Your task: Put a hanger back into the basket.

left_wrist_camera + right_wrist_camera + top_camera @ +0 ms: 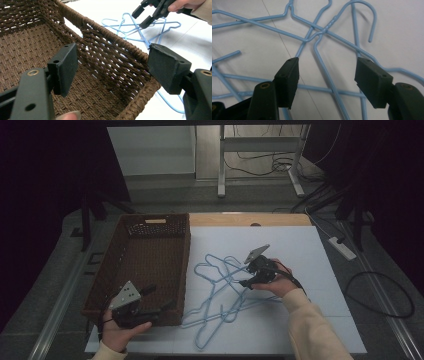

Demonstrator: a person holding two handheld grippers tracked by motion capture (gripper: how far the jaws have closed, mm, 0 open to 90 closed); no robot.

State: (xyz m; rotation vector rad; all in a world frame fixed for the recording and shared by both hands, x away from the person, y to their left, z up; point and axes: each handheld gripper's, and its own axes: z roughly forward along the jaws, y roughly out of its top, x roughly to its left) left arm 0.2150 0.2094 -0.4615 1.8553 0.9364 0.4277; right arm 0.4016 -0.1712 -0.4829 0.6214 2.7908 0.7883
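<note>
Several light-blue wire hangers (216,285) lie tangled on the white table top, to the right of a brown wicker basket (186,255). My right gripper (248,279) hovers low over the tangle with its jaws open. In the right gripper view a hanger wire (329,82) runs on the table between the pads without touching them (327,67), and a hook (372,20) curls just beyond. My left gripper (160,298) is at the basket's near right corner. It is open (112,60), with one pad inside the basket and the other outside, so the woven wall (112,42) stands between them untouched.
The white table top (300,250) has bare room to the right of and behind the hangers. A wooden strip (280,219) runs along its far edge. The inside of the basket looks bare. On the floor beyond lie a power strip (342,247), cables and a desk frame (220,170).
</note>
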